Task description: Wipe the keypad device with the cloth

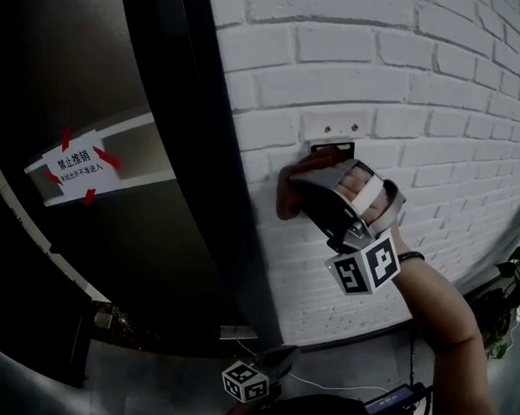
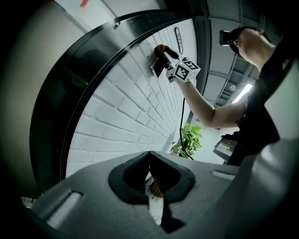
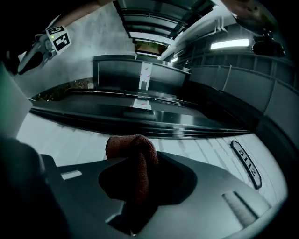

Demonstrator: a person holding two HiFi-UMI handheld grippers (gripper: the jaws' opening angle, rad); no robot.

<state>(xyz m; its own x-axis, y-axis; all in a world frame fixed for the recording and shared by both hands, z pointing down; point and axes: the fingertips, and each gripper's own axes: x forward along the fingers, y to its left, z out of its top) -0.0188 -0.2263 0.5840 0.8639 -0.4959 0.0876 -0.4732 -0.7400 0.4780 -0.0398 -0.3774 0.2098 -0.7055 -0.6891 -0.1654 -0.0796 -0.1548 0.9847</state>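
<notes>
We see a white brick wall [image 1: 392, 76] filling the right of the head view. A black door frame [image 1: 198, 162] runs down the middle. At left, a paper notice [image 1: 79, 167] is held by red tape [image 1: 107, 157]. A green plant [image 1: 515, 294] sits at lower right.

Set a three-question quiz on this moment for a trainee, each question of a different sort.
1. Multiple choice: what is the right gripper clamping?
A) a sponge
B) a reddish-brown cloth
C) nothing
2. True or false: the left gripper has its jaws together with nothing between them.
3. Fill in the blank: the keypad device is mounted on a white ____ wall.

Key: 1 B; 2 true; 3 brick.
</notes>
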